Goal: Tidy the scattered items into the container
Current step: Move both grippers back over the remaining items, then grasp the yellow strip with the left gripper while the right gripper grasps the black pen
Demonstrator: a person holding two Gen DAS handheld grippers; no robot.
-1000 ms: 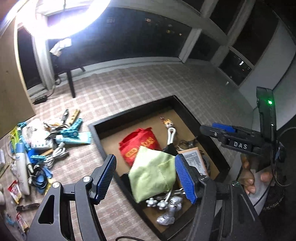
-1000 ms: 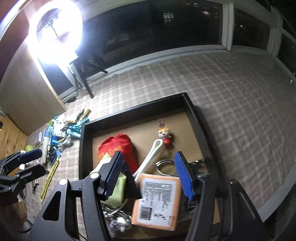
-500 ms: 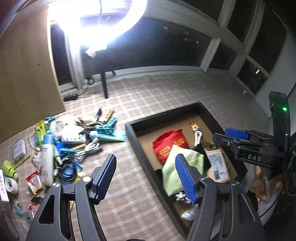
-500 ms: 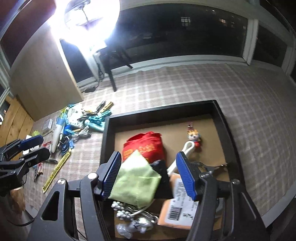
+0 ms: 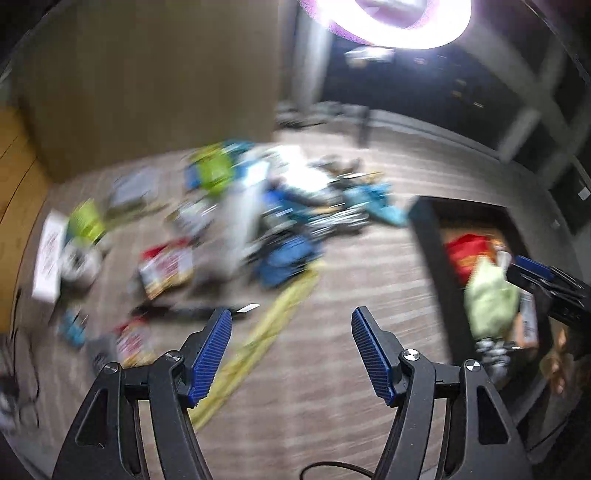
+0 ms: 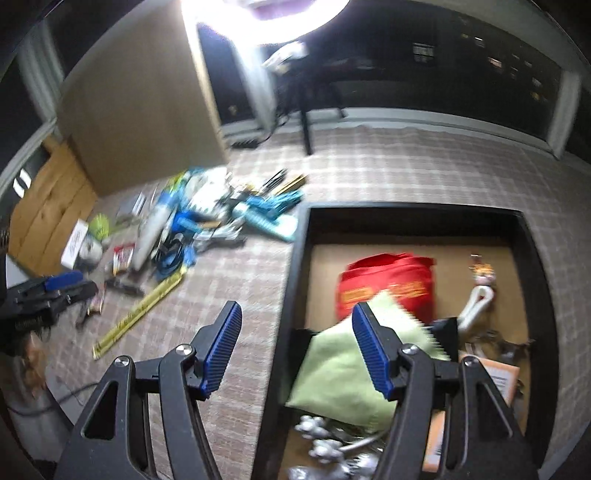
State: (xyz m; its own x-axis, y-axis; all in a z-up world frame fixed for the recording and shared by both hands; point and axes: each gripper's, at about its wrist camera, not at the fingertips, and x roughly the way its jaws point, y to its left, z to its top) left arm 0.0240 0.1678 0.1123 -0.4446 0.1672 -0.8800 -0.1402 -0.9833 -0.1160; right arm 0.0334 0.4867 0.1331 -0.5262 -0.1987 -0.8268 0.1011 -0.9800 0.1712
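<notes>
A black tray [image 6: 295, 258] on the plaid surface holds a red pouch [image 6: 384, 284], a green cloth [image 6: 332, 373], a white tool [image 6: 476, 302] and an orange packet [image 6: 502, 376]. A pile of scattered items [image 6: 207, 225] lies left of it, with a yellow ruler [image 6: 136, 314] at its near side. My right gripper [image 6: 295, 350] is open and empty above the tray's left wall. My left gripper [image 5: 291, 350] is open and empty above the bare surface near the ruler [image 5: 266, 332]; its view is blurred. The pile [image 5: 258, 214] lies beyond it and the tray [image 5: 428, 236] to its right.
A tall brown board [image 6: 140, 110] stands behind the pile. A bright ring lamp [image 6: 266, 14] hangs above, with dark chair legs [image 6: 306, 122] on the floor beyond. A white box [image 5: 48, 254] lies at the far left of the pile.
Both grippers have swung left, away from over the tray. The left now looks at the scattered pile and ruler. The right now sits over the tray's left wall. Both stay open and empty.
</notes>
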